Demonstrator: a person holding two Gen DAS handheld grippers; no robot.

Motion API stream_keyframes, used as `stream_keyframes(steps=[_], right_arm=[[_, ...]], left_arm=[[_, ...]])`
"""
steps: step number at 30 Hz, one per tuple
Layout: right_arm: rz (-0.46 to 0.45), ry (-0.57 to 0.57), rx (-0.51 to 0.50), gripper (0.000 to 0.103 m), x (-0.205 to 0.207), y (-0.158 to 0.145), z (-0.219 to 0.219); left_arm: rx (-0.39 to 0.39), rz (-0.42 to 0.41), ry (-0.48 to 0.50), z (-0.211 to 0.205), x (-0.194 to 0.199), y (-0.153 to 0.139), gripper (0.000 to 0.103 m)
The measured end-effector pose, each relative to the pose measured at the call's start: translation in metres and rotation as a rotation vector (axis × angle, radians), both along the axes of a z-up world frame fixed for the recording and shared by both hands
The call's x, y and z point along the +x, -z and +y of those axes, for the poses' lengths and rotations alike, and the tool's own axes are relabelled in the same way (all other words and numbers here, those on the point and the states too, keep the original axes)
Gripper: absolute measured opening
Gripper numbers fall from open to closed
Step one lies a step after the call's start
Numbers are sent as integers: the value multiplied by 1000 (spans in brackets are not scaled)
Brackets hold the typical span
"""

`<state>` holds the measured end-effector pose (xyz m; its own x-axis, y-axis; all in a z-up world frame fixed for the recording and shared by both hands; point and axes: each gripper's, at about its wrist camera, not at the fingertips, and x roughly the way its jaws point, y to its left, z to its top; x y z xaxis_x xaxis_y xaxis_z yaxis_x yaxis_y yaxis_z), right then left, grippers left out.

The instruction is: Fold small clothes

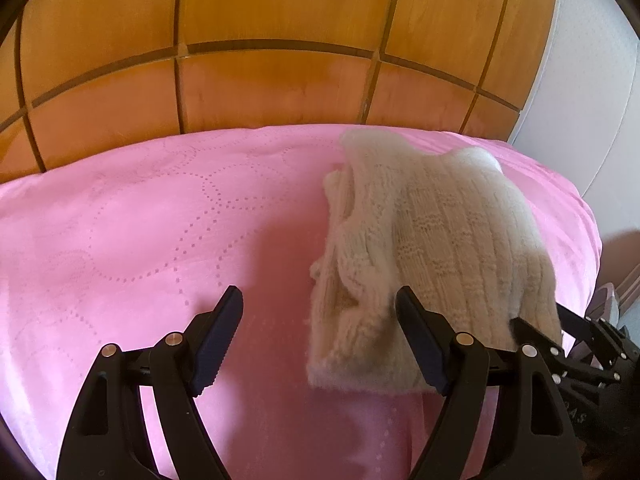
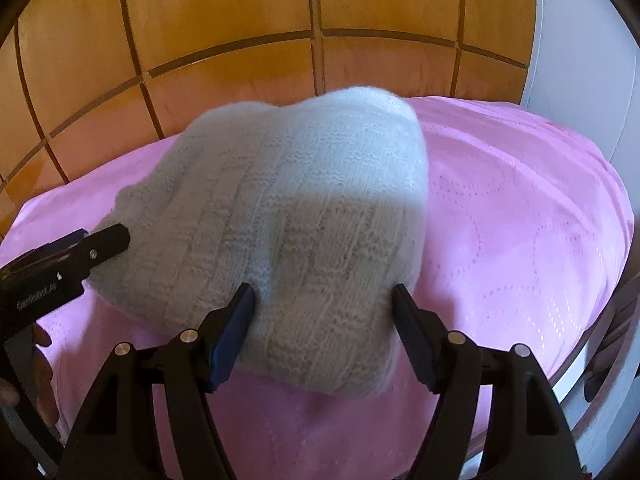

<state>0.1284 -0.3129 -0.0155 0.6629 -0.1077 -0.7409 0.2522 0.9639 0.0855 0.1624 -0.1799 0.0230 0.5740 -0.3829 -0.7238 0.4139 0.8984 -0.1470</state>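
— Where are your grippers?

— My left gripper (image 1: 319, 336) is spread wide with nothing between its fingers, over the pink bedspread (image 1: 140, 232). Its right finger (image 1: 420, 340) sits at the near left edge of the cream knitted garment (image 1: 432, 248); I cannot tell whether it touches the wool.

— And the other one?

— My right gripper (image 2: 323, 332) is also wide apart, its fingers flanking the near end of the garment (image 2: 288, 216) (the knit bulges up between them, unclamped). In the left wrist view the right gripper (image 1: 560, 344) shows at the garment's near right corner.

— How does the garment lie?

— Bunched and doubled over on the right half of the bedspread, ribbed side up, with a looser layer sticking out to the left. In the right wrist view my left gripper (image 2: 100, 244) comes in from the left, its tip at the garment's edge.

— Beyond that?

— A wooden panelled headboard (image 1: 280, 80) along the far side, and a white wall (image 1: 580, 100) on the right.
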Motion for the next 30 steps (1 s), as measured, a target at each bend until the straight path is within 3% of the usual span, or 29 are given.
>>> stream_keyframes(steps=[7,10,12,16,24,30], right_arm=[[-17,80,9,82,-10,-17,-7],[-48,155,-5,93,-17,-29,-6],[-77,201,-34,101,-22,-37,-2],[-115,253,-53,101,-29,-45,10],[-98,247,-81,101,-38,-33,32],[-105,242,-75,101,-41,-32,35]], left_arm=[[-4,-10,-16,8,-12,-4,81],[7,-33,-39,14,-21,-6,81],[18,-49,-68,19,-27,-7,87],[34,-65,-129,33,-40,-8,89],[48,-119,-183,45,-56,-20,98],[68,-132,-179,43,-64,-22,99]])
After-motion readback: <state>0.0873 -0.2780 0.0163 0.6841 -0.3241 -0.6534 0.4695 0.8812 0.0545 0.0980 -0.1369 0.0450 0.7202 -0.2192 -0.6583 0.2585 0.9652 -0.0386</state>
